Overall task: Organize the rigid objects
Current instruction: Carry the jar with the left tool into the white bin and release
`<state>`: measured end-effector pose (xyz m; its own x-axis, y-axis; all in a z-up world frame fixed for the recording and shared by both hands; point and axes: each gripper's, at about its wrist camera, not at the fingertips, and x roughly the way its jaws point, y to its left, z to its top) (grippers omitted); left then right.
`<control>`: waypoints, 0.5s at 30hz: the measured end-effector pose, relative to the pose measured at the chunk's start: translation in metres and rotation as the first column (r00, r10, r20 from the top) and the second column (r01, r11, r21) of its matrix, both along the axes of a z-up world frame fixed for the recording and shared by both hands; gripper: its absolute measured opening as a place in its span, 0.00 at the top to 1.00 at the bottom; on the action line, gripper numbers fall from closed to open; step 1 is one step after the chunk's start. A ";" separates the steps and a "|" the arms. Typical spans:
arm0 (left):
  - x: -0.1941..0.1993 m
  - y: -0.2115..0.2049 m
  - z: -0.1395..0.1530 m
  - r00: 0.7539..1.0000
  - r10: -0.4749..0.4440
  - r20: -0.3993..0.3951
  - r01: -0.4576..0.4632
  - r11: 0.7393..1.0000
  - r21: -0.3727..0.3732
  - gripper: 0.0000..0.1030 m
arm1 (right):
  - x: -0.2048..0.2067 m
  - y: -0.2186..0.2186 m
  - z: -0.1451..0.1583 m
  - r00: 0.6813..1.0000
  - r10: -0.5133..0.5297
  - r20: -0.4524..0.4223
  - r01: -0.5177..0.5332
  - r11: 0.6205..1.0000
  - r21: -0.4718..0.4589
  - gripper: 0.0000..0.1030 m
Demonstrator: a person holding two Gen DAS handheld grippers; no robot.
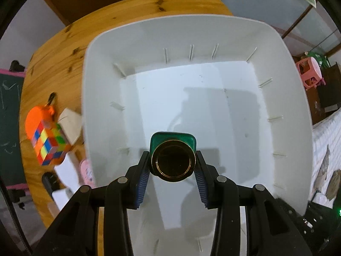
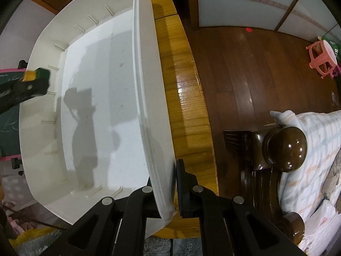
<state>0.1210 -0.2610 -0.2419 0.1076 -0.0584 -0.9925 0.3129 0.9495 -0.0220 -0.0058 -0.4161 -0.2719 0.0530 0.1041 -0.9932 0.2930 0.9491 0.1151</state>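
Note:
My left gripper (image 1: 173, 168) is shut on a green bottle with a gold cap (image 1: 173, 162), held upright over the inside of a large white plastic bin (image 1: 283, 98). The bin's floor is bare beneath it. In the right wrist view my right gripper (image 2: 165, 192) is shut on the bin's near side wall (image 2: 149, 111), one finger inside and one outside. The left gripper with the green bottle (image 2: 37, 74) shows at the left edge of that view, above the bin's far rim.
The bin stands on a round wooden table (image 1: 64, 49). Left of the bin lie a colourful puzzle cube (image 1: 50, 144), an orange object (image 1: 36, 117), a wooden block (image 1: 71, 125) and white items. A pink stool (image 2: 321, 57), wooden floor and a bed (image 2: 309, 149) lie right.

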 end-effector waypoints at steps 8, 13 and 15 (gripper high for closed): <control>0.016 -0.010 -0.035 1.000 -0.007 -0.027 0.008 0.999 0.040 0.58 | -0.003 0.002 -0.002 1.000 -0.014 -0.017 0.014 1.000 -0.011 0.94; 0.017 -0.012 -0.036 0.999 0.006 -0.051 -0.004 1.000 0.030 0.44 | -0.004 0.003 -0.001 1.000 -0.014 -0.014 0.013 1.000 -0.024 0.94; 0.015 -0.013 -0.033 0.999 0.005 -0.047 -0.004 1.000 0.021 0.37 | -0.003 0.002 -0.002 1.000 -0.022 -0.016 0.022 1.000 -0.020 0.94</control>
